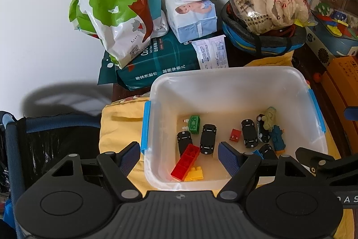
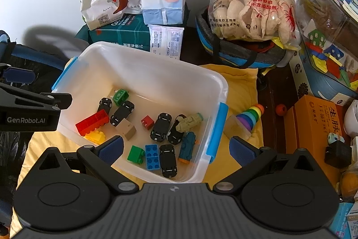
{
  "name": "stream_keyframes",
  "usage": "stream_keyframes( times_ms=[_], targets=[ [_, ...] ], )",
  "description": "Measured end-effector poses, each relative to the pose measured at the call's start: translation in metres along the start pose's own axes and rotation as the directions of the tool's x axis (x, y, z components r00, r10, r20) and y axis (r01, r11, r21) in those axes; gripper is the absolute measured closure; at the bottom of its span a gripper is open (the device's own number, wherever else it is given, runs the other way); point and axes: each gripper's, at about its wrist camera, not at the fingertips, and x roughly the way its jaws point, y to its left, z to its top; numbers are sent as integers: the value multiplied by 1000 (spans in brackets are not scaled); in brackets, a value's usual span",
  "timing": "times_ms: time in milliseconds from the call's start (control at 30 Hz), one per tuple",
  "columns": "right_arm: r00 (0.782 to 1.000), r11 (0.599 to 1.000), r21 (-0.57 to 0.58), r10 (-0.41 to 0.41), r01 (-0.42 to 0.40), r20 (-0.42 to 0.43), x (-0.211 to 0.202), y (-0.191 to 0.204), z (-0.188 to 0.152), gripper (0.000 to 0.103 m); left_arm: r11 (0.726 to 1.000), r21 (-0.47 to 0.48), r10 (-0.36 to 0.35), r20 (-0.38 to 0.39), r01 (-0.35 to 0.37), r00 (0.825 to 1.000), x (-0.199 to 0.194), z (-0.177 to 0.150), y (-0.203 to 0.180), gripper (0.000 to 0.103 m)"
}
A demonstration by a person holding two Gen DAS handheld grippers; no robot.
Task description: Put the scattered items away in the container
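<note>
Here, mid-frame, the translucent blue-latched container holds black toy cars and bricks; both the left gripper and right gripper hang spread, empty.

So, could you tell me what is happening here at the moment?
A person is tidying toys into a clear plastic bin on a yellow cloth. Both the left hand-held gripper and the right hand-held gripper hover open and empty at the bin. Toy cars and building blocks already lie inside. A rainbow stacking toy lies outside on the cloth, just right of the bin.
</note>
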Motion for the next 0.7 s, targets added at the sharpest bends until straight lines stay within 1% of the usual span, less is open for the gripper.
stream_keyframes(
  times_ms=[700],
  targets=[
    [1000, 1000, -3, 1, -1, -5, 3, -1, 0, 0, 1000, 16, -3, -1, 3, 1000, 2, 3, -4, 23]
  ],
)
